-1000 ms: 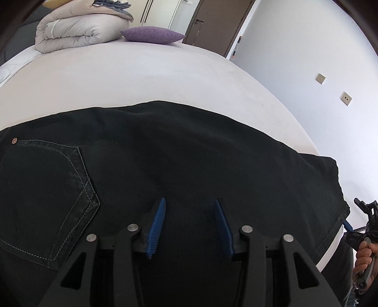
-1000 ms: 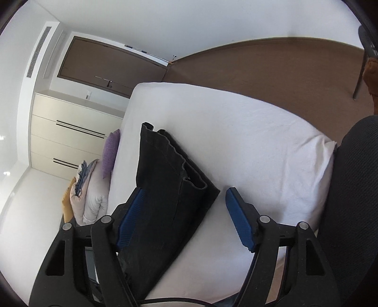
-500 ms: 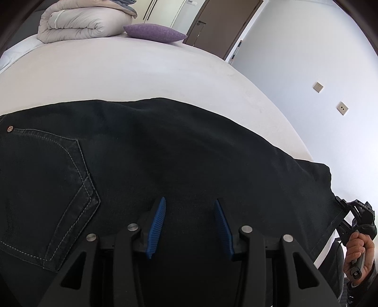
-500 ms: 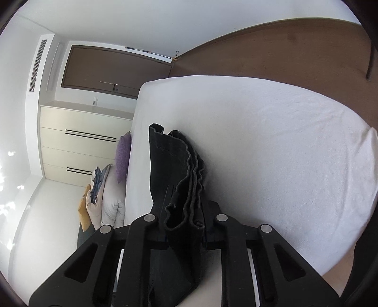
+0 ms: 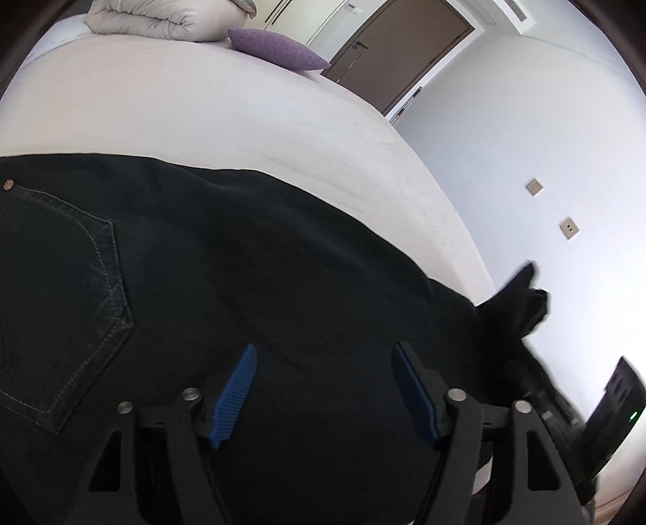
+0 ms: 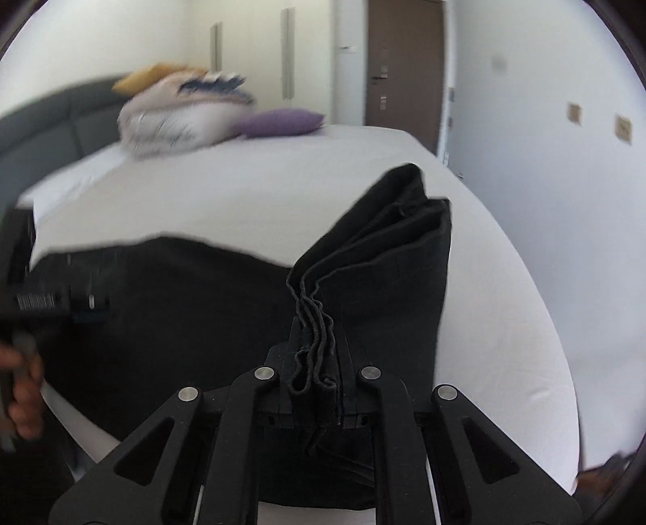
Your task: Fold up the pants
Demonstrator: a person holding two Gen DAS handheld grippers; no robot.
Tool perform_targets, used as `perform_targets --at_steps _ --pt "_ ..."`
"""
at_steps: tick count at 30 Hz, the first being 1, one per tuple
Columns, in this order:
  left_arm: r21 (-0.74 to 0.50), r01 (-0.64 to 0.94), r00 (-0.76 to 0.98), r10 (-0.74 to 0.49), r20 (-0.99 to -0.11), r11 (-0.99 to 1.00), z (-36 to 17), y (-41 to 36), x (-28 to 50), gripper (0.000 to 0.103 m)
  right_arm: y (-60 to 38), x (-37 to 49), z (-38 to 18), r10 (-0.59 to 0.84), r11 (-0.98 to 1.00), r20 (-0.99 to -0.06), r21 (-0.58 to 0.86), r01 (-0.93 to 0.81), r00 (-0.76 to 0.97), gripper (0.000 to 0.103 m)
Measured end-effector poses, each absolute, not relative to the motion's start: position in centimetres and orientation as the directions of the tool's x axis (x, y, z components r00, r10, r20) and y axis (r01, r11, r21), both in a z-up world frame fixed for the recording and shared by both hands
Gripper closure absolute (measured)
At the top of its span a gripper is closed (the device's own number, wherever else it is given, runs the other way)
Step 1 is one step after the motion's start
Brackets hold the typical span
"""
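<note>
Black pants (image 5: 242, 282) lie flat across the white bed (image 5: 202, 113), back pocket at the left. My left gripper (image 5: 323, 395) is open just above the middle of the pants, holding nothing. My right gripper (image 6: 317, 363) is shut on the bunched leg hems of the pants (image 6: 387, 266) and holds that end lifted above the bed. The right gripper with the lifted hems shows in the left wrist view (image 5: 521, 299) at the right. The left gripper shows blurred in the right wrist view (image 6: 48, 299) at the left edge.
A folded duvet (image 5: 161, 20) and a purple pillow (image 5: 278, 50) sit at the far end of the bed. A brown door (image 5: 395, 52) and a white wall with sockets (image 5: 565, 161) are to the right. The bed's edge runs close on the right.
My right gripper has closed on the leg hems and lifted them, swinging toward the waist end. My left gripper's jaws have opened wider.
</note>
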State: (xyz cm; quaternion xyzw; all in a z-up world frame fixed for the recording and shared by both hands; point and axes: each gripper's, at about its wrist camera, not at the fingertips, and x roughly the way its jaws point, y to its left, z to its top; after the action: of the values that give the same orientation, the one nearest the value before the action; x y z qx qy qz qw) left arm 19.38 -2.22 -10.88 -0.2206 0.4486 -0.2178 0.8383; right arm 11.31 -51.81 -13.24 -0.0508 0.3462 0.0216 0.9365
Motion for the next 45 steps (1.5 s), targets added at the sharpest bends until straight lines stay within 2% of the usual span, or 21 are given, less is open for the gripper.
perform_targets --at_steps 2,4,10,12,16,17,19,21,23,29,34,38,45 --pt "-0.624 0.174 0.475 -0.619 -0.625 0.762 -10.9 -3.0 19.5 0.022 -49.4 11.8 -15.5 0.033 0.987 -0.707 -0.089 -0.136 0.706 0.093" --pt "-0.662 0.174 0.445 -0.658 -0.608 0.729 -11.0 -4.0 19.7 0.021 -48.5 11.6 -16.5 0.026 0.986 -0.726 -0.094 -0.136 0.688 0.093" --pt "-0.721 0.173 0.362 -0.724 -0.586 0.67 -11.0 -7.9 21.4 0.017 -48.2 11.4 -15.6 0.001 0.982 -0.692 -0.135 -0.131 0.722 0.093" --pt "-0.746 0.166 0.331 -0.749 -0.574 0.645 -11.0 -9.3 22.1 0.012 -46.9 10.5 -15.2 -0.009 0.976 -0.676 -0.167 -0.141 0.737 0.093" --pt "-0.745 0.152 0.292 -0.75 -0.593 0.649 -11.3 -10.9 23.5 0.012 -44.6 9.4 -14.7 0.0 0.958 -0.658 -0.216 -0.19 0.753 0.093" --pt "-0.748 0.156 0.288 -0.754 -0.59 0.645 -11.2 -11.0 23.6 0.013 -44.0 9.2 -14.6 0.006 0.952 -0.657 -0.226 -0.204 0.754 0.093" --pt "-0.743 0.166 0.28 -0.754 -0.595 0.648 -11.3 -10.8 23.5 0.025 -42.6 8.8 -14.5 0.025 0.941 -0.654 -0.24 -0.239 0.756 0.093" --pt "-0.741 0.149 0.262 -0.748 -0.609 0.655 -11.8 -9.9 23.5 0.067 -41.6 8.6 -14.5 0.044 0.932 -0.656 -0.244 -0.267 0.753 0.093" --pt "-0.738 0.131 0.261 -0.741 -0.619 0.662 -12.2 -8.6 23.7 0.085 -40.3 8.5 -14.4 0.067 0.922 -0.662 -0.245 -0.3 0.746 0.093" --pt "-0.689 0.165 0.301 -0.701 -0.646 0.706 -10.7 -4.2 23.8 0.091 -36.8 8.5 -13.7 0.139 0.875 -0.675 -0.259 -0.408 0.725 0.093" --pt "-0.631 0.158 0.347 -0.641 -0.685 0.76 -9.7 0.4 24.4 0.091 -32.4 9.8 -13.4 0.22 0.843 -0.686 -0.224 -0.49 0.693 0.093" --pt "-0.597 0.131 0.354 -0.6 -0.718 0.791 -10.4 3.3 25.1 0.091 -29.6 10.8 -14.1 0.264 0.825 -0.707 -0.187 -0.533 0.657 0.093" --pt "-0.611 0.117 0.349 -0.608 -0.713 0.783 -12.2 4.6 25.2 0.091 -28.7 11.6 -15.1 0.268 0.818 -0.745 -0.159 -0.553 0.611 0.093"
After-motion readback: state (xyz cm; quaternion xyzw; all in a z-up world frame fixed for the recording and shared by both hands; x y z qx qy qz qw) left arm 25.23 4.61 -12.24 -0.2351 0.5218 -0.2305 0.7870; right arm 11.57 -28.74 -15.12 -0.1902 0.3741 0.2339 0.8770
